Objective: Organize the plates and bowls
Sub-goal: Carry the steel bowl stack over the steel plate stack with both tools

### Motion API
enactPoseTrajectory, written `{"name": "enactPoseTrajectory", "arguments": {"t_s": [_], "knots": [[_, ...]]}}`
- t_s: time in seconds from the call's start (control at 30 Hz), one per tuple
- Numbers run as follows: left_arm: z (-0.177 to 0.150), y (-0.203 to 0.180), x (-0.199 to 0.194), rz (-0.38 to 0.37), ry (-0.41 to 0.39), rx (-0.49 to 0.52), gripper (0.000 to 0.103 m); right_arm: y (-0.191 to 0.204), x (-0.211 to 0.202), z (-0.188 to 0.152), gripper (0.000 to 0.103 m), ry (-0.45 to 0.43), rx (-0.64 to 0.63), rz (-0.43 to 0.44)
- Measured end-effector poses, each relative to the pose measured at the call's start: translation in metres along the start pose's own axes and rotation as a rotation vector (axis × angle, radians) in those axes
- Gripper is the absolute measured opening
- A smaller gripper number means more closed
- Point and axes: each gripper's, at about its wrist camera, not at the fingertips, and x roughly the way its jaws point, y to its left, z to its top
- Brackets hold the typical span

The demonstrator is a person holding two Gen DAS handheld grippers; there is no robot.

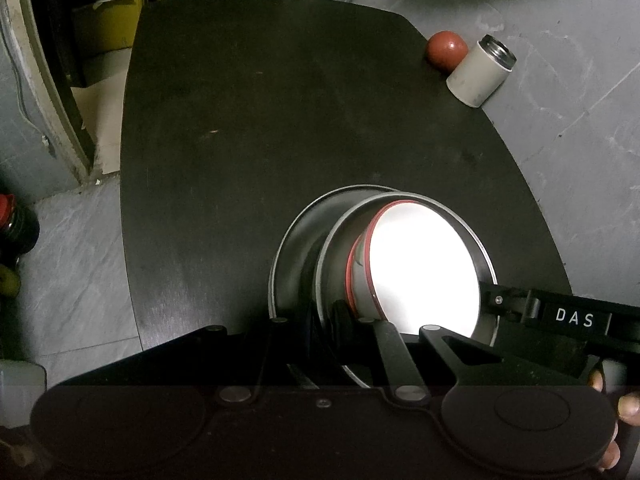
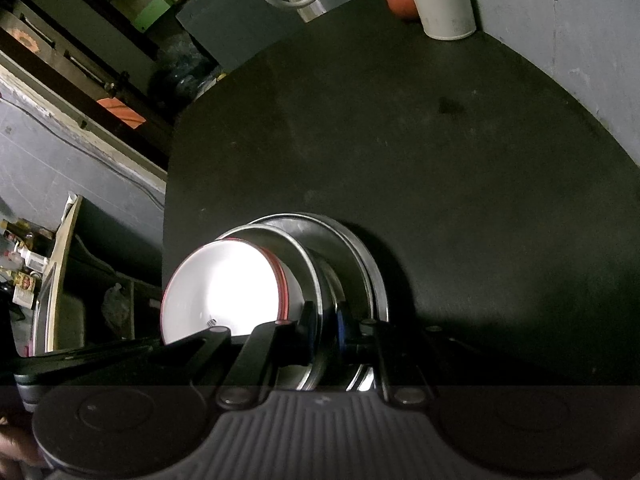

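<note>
Left gripper (image 1: 324, 320) at bottom centre of left wrist view, jaws closed tight on rim of steel plate (image 1: 320, 272). Right gripper (image 2: 322, 320) at bottom centre of right wrist view, jaws likewise clamped on rim. Fingertips (image 1: 628, 408) of person's hand at lower right edge of left wrist view, curled around handle.

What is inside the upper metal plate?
A white bowl with a red rim sits in the upper metal plate, which rests in another metal plate. The bowl hides the plate's floor.
</note>
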Motion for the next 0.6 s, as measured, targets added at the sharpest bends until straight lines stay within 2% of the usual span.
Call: {"name": "enactPoseTrajectory", "arguments": {"t_s": [0.6], "knots": [[-0.0016, -0.0048, 0.0036, 0.01, 0.002, 0.019, 0.01, -0.0053, 0.002, -0.0026, 0.012, 0.002, 0.012, -0.004]]}}
